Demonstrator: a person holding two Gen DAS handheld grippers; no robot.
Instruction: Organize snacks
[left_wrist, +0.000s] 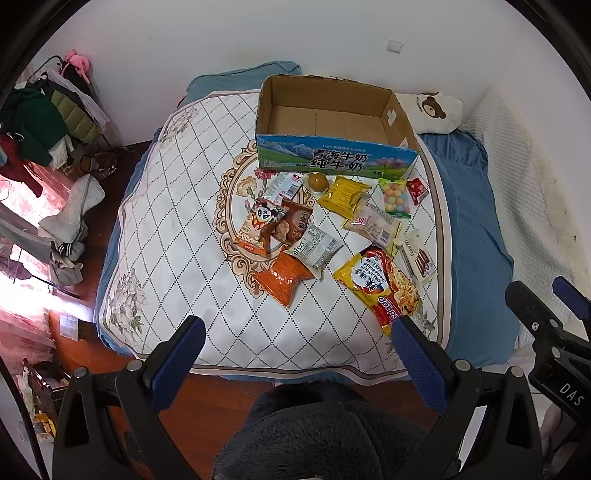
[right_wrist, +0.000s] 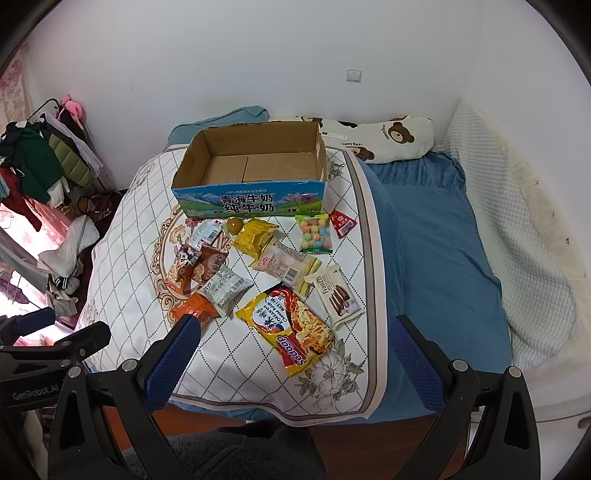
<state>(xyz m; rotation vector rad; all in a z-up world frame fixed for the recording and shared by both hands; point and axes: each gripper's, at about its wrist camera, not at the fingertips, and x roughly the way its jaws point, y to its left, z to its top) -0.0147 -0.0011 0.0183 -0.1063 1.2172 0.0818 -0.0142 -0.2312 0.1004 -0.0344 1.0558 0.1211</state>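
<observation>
Soft, even daylight fills both views. At nine o'clock, pink floral curtains (left_wrist: 26, 206) blow out into white glare. Shadows are faint. Fisheye bending curves the white wall (right_wrist: 221, 55), with black corners; focus stays sharp.

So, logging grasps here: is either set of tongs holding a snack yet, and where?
Nothing is held: the left tongs and right tongs both hang open, short of the snacks.

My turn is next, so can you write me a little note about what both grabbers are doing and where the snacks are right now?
Left gripper: open, empty, hovering at the bed's near edge.
Right gripper: open, empty, beside it.
Cardboard box: on the quilt, nothing inside.
Snacks: all loose in front of the box, including the noodle packet, orange bag and candy bag.
Done: nothing packed yet.
Left: every snack.
</observation>
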